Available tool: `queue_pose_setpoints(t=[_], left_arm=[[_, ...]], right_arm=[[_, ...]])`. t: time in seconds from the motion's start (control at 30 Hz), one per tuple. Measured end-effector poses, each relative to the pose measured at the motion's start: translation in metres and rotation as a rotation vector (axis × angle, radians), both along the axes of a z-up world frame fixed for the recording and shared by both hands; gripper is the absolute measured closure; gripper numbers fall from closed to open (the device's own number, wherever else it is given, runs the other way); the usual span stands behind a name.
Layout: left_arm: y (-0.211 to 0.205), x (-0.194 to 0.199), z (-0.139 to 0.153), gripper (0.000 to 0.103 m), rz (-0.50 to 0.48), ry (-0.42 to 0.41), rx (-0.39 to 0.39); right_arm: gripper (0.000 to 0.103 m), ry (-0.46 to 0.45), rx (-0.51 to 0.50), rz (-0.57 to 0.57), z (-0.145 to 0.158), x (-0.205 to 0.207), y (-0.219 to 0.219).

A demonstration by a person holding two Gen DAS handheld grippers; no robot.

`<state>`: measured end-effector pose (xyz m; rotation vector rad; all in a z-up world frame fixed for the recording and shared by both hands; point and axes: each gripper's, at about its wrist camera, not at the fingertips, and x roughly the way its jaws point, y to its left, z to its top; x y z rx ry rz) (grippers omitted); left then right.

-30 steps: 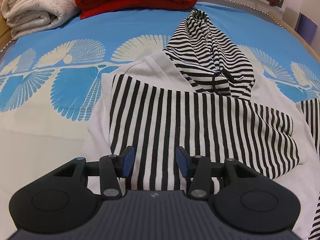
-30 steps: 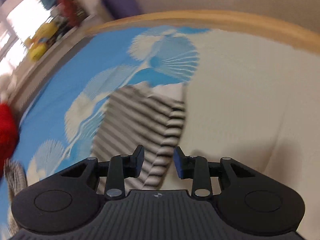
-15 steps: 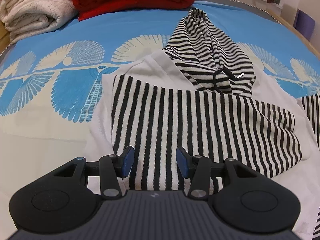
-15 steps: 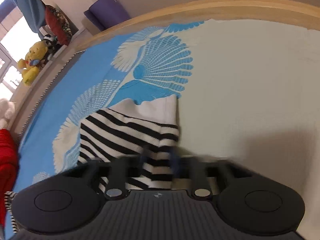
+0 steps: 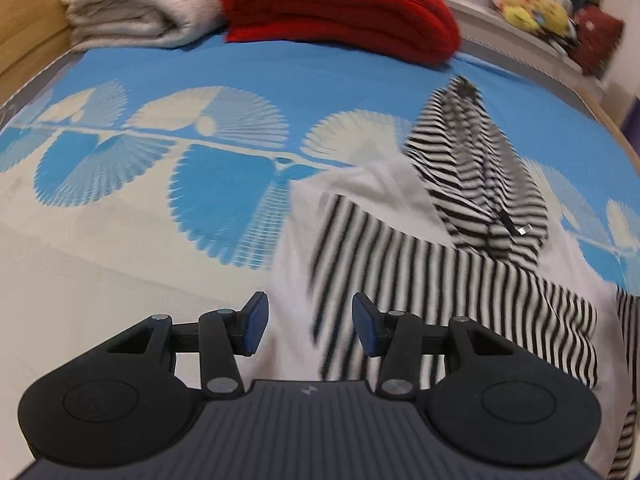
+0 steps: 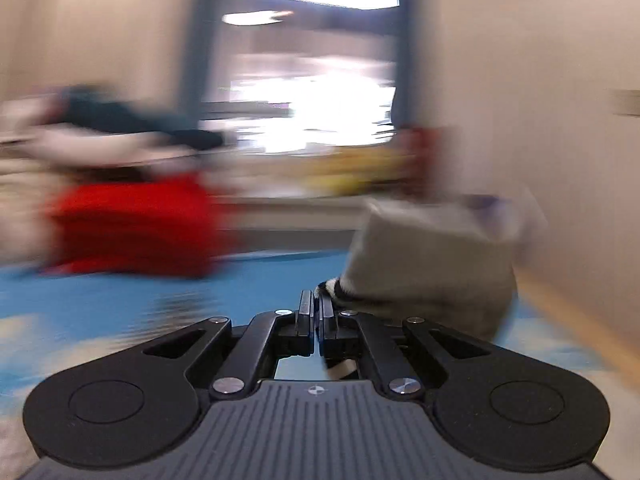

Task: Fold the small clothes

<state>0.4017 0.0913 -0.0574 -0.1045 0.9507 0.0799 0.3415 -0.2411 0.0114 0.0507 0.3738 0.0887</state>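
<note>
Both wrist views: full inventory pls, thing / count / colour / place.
striped hoodie: 1, black-white stripes with white panels, right half of bed
hood: 1, striped, lying toward the blankets
bedsheet: 1, blue with cream fan print
red blanket: 1, folded, far end of bed
cream blanket: 1, folded, left of red one
plush toys: yellow, blurred, window ledge
left gripper: open, empty
right gripper: shut on hoodie fabric

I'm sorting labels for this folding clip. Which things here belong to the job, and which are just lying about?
In the job:
- striped hoodie
- right gripper, shut on a hoodie sleeve
- left gripper, open, empty

Lying about:
- red blanket
- cream blanket
- yellow plush toys
- blue patterned bedspread
</note>
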Motion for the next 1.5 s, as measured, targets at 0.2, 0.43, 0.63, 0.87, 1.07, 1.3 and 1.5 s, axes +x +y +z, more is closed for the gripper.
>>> queue_pose_setpoints(t=[0.2, 0.43, 0.63, 0.87, 1.07, 1.3, 1.5], left_arm=[[0.023, 0.002, 0.004, 0.051, 0.051, 0.009, -0.064], [0.031, 0.009, -0.016, 0.053, 0.082, 0.094, -0.226], [-0.002, 0.013, -0.042, 0.053, 0.016, 0.163, -0.209], [-0.033, 0.016, -0.069, 0.047, -0.002, 0.211, -0.074], [-0.034, 0.019, -0.066, 0.084, -0.024, 0.199, -0.05], [-0.035, 0.014, -0.05, 0.1, -0.073, 0.135, -0.03], [-0.022, 0.008, -0.034, 0.101, -0.033, 0.091, -0.063]], right_arm=[[0.096, 0.528, 0.095, 0.306, -0.067, 0.007, 0.103], [0.077, 0.674, 0.068, 0.092, -0.108, 0.018, 0.077], [0.073, 0.728, 0.19, -0.018, -0.12, 0.027, 0.034], [0.064, 0.808, 0.285, -0.102, -0.146, 0.032, -0.007], [0.063, 0.864, 0.293, -0.143, -0.164, 0.031, -0.02], [0.063, 0.841, 0.292, -0.169, -0.15, 0.032, -0.017], [0.062, 0.801, 0.261, -0.16, -0.138, 0.035, -0.004]])
